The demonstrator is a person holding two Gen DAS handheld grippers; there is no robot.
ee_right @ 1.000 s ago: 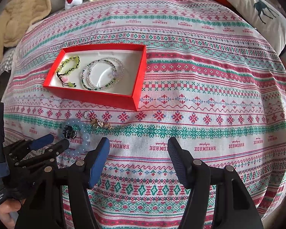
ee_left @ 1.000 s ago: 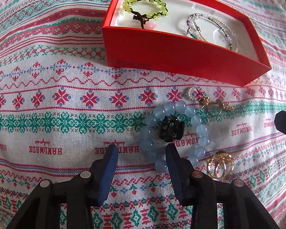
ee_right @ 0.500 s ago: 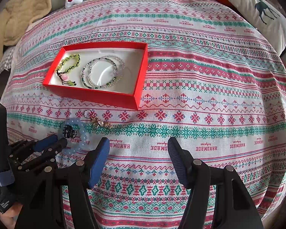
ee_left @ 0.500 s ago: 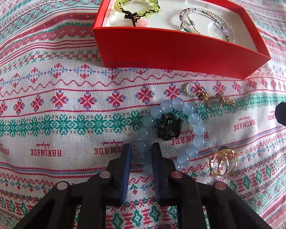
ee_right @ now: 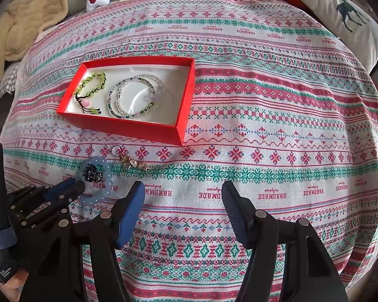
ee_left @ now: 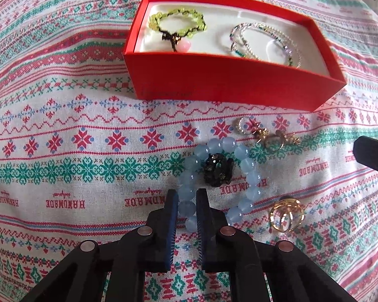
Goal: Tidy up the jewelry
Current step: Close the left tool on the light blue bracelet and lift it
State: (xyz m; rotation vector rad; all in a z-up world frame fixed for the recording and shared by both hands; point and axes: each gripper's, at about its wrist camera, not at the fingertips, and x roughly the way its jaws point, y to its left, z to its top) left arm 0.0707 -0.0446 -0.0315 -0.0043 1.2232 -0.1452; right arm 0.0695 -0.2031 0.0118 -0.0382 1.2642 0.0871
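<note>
Left gripper (ee_left: 186, 207) is closing on the blue bead bracelet (ee_left: 242, 176), beads pinched between its pads, probably headed for the red box (ee_left: 229, 88). Right gripper (ee_right: 182, 211) hangs open, empty.

Both grippers (ee_right: 182, 206): black arms, blue ribbed pads (ee_left: 171, 216), silver rivets.

Woven cloth (ee_left: 70, 130), matt, cross-stitch look. Red box (ee_left: 221, 85) — smooth matt card, white lining. Blue beads (ee_left: 249, 176) translucent, glossy, glassy. Black clip (ee_left: 218, 172) shiny plastic. Rings (ee_left: 286, 216) — polished gold metal. Ribbed blue pads (ee_right: 131, 212), matt black plastic arms.
</note>
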